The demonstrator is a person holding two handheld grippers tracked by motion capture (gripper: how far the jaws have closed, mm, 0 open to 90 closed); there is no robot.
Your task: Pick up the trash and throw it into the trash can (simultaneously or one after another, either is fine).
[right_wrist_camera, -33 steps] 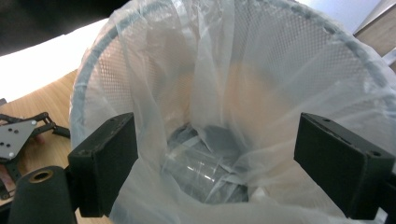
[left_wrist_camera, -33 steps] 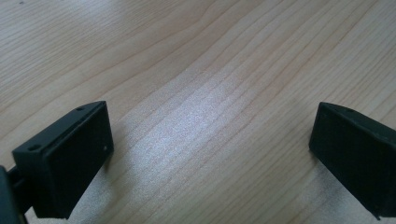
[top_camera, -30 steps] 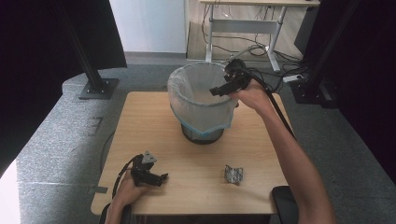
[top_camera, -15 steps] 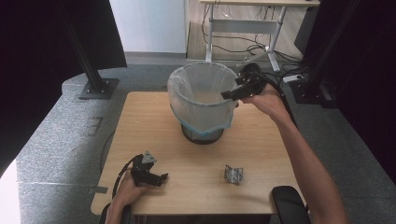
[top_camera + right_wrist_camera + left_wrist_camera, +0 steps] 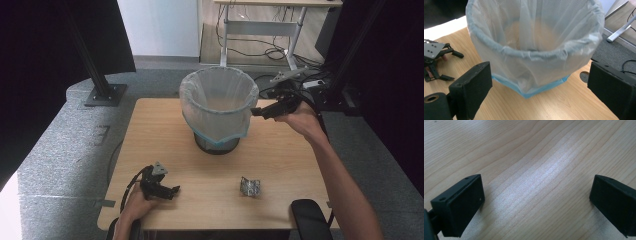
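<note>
One wooden table (image 5: 280,165) here, and on it one wastebasket (image 5: 218,107) lined with a single clear plastic bag (image 5: 536,50). One crumpled silvery wad (image 5: 249,186) lies on the tabletop. Two grippers in play: the left gripper (image 5: 167,191) low at the near edge, the right gripper (image 5: 257,112) up beside the basket's rim. Two forearms come in from below.

Both grippers black, two blocky rectangular jaws each, flat matte inner faces, small screw holes on top edges. Left gripper (image 5: 161,187): grey three-cornered plate on top, black cable looping off the back. Right gripper (image 5: 276,106): same grey plate, black cable trailing. Forearms bare, no sleeves visible.
</note>
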